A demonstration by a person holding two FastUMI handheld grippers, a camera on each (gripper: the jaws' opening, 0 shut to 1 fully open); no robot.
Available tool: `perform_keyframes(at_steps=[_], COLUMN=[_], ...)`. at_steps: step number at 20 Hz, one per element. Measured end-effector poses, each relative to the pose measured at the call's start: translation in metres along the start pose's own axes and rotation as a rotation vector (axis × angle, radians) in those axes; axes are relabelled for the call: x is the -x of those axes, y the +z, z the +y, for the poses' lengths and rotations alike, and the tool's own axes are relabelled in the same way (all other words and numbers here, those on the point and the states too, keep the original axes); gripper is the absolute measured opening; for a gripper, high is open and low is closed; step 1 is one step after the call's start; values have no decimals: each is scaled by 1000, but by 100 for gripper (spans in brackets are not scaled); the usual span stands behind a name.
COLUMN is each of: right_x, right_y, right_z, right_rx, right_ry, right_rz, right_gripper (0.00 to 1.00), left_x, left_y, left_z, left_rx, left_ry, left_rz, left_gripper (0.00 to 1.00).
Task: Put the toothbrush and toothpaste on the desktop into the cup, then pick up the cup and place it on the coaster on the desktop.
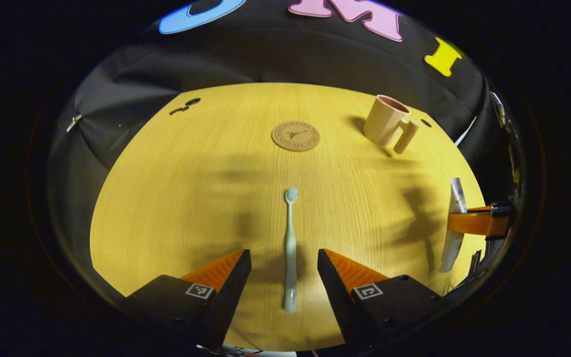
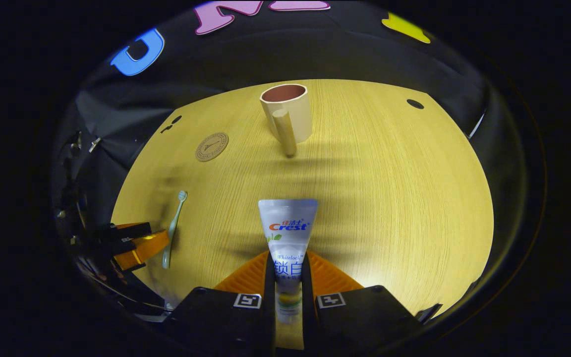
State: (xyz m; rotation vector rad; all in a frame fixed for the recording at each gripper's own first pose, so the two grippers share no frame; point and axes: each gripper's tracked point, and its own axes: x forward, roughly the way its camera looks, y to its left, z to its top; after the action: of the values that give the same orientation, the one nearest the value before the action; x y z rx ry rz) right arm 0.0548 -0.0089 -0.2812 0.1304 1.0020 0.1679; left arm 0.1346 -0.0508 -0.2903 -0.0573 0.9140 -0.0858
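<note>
While toothbrush [image 1: 290, 248] between open jaws, toothpaste [image 2: 288, 243] clamped.

Both views look low across the desktop [image 1: 176, 198], sharing cup [image 1: 385, 120] and coaster [image 1: 295, 136].

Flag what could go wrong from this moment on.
1. The right gripper pinches the toothpaste near its bottom end, so the tube may swing or slip on its way to the cup.
2. The left gripper straddles the thin toothbrush lying flat; closing could skid it aside.
</note>
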Motion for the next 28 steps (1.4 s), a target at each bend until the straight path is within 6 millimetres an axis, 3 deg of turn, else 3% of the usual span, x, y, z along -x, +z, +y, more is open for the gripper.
perform_keyframes(at_steps=[9,10,14,17,19,21,28], right_x=[2,2,6,9,11,15,28], right_y=[-4,-3,-3,-1,4,9,51], right_z=[-12,-13,-11,-7,-7,-8,-7], right_rx=[-17,-18,-1,-2,7,16,39], right_ry=[52,57,80,101,101,95,98], right_rz=[-16,-18,-34,-36,-52,-68,-164], right_gripper=[26,25,26,26,26,26,25], left_x=[-27,-27,-29,-25,-26,-26,-19], left_y=[-11,-12,-15,-13,-13,-11,-5], left_z=[-5,-6,-8,-9,-8,-8,-14], left_rx=[-26,-36,-43,-26,-50,-60,-42], left_ry=[30,23,22,25,17,14,-20], left_rz=[144,160,265,312,314,293,194], left_gripper=[72,75,46,13,13,5,7])
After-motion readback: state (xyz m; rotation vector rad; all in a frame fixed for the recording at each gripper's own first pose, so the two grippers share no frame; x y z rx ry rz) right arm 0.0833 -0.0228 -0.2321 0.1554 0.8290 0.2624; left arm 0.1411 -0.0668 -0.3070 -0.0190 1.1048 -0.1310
